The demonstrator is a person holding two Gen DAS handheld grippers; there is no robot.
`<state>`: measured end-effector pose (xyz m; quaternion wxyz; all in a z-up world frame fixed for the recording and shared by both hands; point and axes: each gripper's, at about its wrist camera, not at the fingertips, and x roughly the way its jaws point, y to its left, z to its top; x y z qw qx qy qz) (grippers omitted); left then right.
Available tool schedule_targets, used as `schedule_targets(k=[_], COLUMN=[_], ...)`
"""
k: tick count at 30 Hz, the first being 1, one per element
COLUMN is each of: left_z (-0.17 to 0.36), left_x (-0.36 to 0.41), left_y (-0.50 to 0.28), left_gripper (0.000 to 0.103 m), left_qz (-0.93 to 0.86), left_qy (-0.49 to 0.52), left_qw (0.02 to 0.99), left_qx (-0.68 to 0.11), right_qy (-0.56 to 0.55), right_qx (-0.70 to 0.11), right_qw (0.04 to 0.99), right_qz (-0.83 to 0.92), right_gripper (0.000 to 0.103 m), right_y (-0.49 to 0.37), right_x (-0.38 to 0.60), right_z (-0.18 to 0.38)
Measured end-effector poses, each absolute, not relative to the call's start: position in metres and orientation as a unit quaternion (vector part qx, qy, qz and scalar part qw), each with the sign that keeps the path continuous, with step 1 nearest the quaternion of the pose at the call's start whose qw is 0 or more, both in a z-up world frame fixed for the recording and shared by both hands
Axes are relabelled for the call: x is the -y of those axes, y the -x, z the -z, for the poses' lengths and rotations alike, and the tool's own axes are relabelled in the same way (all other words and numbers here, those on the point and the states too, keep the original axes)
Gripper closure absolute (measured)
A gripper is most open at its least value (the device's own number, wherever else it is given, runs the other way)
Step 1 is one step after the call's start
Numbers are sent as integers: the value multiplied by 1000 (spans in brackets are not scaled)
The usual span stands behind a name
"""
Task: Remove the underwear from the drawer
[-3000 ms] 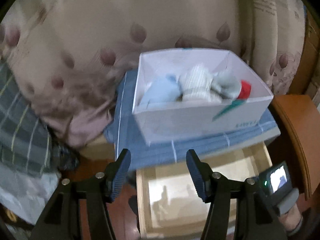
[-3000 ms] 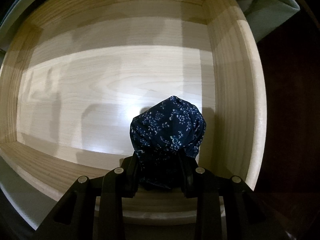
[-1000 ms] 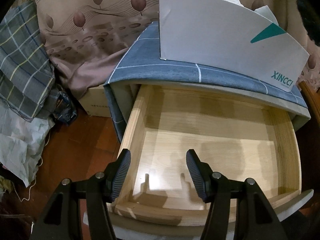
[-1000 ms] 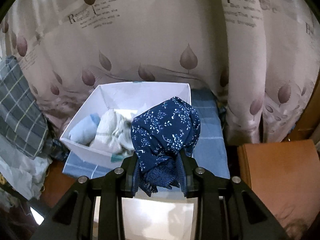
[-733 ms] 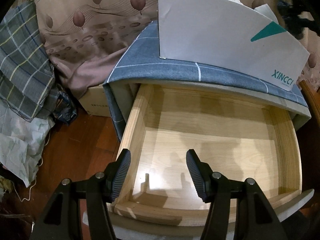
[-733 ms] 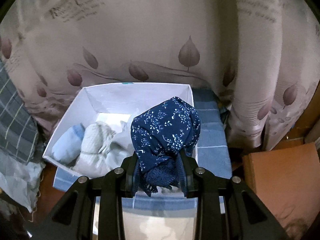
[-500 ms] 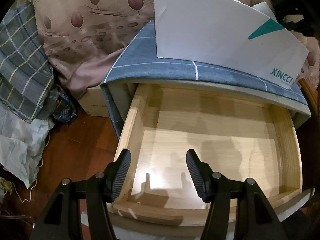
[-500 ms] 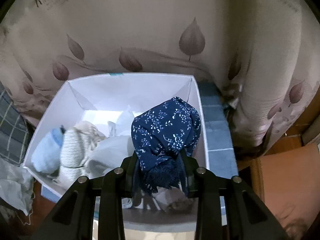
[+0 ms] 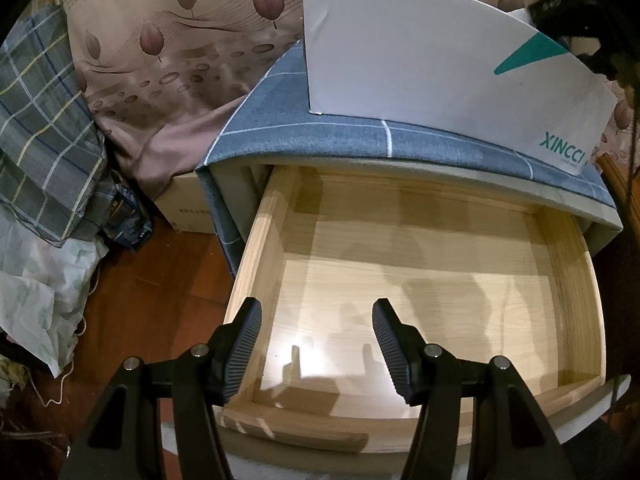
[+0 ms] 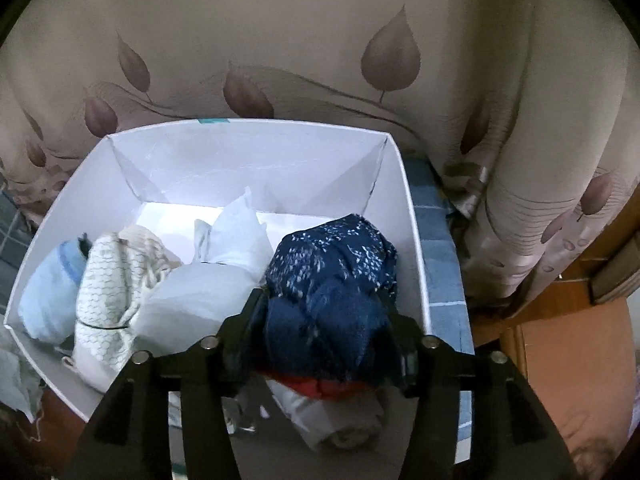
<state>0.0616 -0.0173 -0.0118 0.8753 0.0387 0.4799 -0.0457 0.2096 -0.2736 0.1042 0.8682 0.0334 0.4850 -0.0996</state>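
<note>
The wooden drawer point(image 9: 432, 280) stands pulled out and bare beneath the left gripper point(image 9: 317, 344), whose jaws hang apart on nothing. Above it, on the blue checked top, sits the white box point(image 10: 412, 216). Over the box's right end the right gripper point(image 10: 322, 336) is opening, the dark blue underwear point(image 10: 332, 280) directly between its jaws (bundled, no clear long axis) and slumping onto the rolled clothes below.

Pale, smooth wood with a soft sheen on the drawer point(image 9: 420, 280); matt white card for the box point(image 10: 248, 164); soft printed navy cloth in the underwear point(image 10: 332, 280); ribbed matt black plastic pads point(image 9: 244, 344).
</note>
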Motion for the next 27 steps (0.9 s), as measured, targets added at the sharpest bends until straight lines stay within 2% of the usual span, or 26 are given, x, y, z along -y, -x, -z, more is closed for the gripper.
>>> schedule_targets(k=[3,9,11,13,22,27], left_z=[12,13,12,11,4,3], left_x=[18,21,22,24,30,34], left_y=[-61,-59,-58,-55,-41,-30], left_gripper=[44,44,44,44,44,44], left_qz=[44,43,42,42,55,64], left_qy=[-40,-47,-50,-55,-63,-66], left_qw=[876,877,878,880,884,883], left_qx=[-479,-476,-474,-470,-459,-460], right_qy=[-40,-37,-37,-38,-71,-30], right_qx=[-470,-439,-424,-409,-444,-471], right_qw=[877,895,903,910,891,880], right_qz=[90,67,65,64,68,56], right_gripper=[32,27,15,11,9,9], right_y=[-197,-155,-133,-104,9,36], right_x=[272,265,262,257,239,219], right_z=[-118,-147,-153,-151,-71,-33])
